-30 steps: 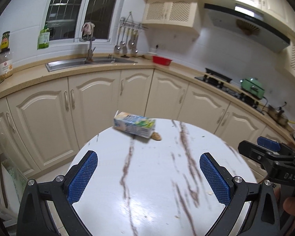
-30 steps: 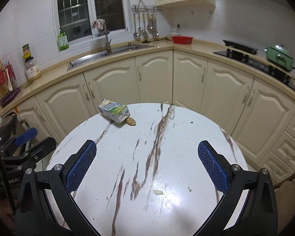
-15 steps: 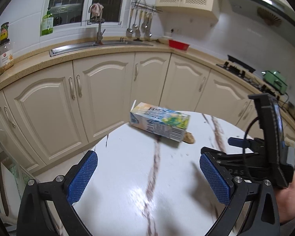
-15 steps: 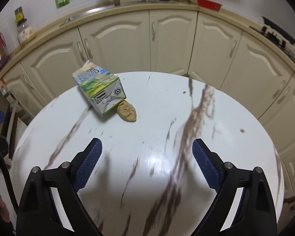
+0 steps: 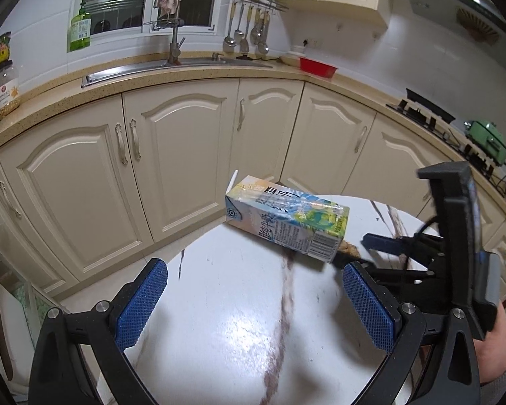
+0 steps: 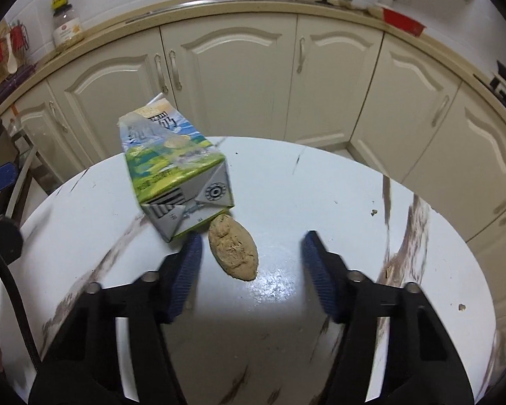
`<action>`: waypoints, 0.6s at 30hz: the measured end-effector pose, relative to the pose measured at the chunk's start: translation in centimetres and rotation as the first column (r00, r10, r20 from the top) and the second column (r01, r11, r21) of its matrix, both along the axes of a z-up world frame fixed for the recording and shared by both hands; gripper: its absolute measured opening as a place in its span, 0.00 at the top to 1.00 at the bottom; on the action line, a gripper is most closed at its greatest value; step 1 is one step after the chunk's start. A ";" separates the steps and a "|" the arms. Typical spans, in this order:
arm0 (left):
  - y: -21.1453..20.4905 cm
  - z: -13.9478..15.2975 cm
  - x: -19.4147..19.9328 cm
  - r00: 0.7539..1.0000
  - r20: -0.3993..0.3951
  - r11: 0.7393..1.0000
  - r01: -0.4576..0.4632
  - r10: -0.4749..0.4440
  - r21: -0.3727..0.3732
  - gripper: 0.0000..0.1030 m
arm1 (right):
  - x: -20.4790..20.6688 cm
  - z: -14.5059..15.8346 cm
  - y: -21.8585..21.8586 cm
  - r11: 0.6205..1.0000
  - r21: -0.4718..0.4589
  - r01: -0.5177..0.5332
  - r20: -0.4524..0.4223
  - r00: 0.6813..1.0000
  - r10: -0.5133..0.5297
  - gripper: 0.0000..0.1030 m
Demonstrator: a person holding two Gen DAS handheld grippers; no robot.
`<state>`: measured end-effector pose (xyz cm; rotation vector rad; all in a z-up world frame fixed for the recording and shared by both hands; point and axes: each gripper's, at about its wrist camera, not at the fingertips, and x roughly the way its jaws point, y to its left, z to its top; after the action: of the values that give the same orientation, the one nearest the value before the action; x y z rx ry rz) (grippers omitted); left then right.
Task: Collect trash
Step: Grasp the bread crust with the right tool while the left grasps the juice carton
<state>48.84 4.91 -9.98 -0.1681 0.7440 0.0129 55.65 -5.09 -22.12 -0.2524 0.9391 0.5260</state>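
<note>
right wrist: brown lump (image 6: 232, 249) between closing hand-held gripper (image 6: 251, 251).

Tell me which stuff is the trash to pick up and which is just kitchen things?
Trash for the job:
- milk carton, lying on its side on the table
- brown lump, right beside the carton, between the closing right tool tips
- small crumbs

Just lying about:
- red tub
- green bottle
- jar
- hanging ladles

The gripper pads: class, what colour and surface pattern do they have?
Blue pads with a fine cross-hatched grid texture, set on black fingers; clearest in the left wrist view.
</note>
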 end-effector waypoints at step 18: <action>-2.8 -2.1 6.5 0.999 -0.042 1.000 0.015 -0.015 -0.010 0.01 | -0.7 0.4 -6.0 0.994 0.045 0.097 -0.015 0.995 -0.096 0.75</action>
<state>55.30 2.08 -12.08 -0.1723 0.7876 -0.0014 54.92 -11.08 -21.70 -0.1622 0.9460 0.4599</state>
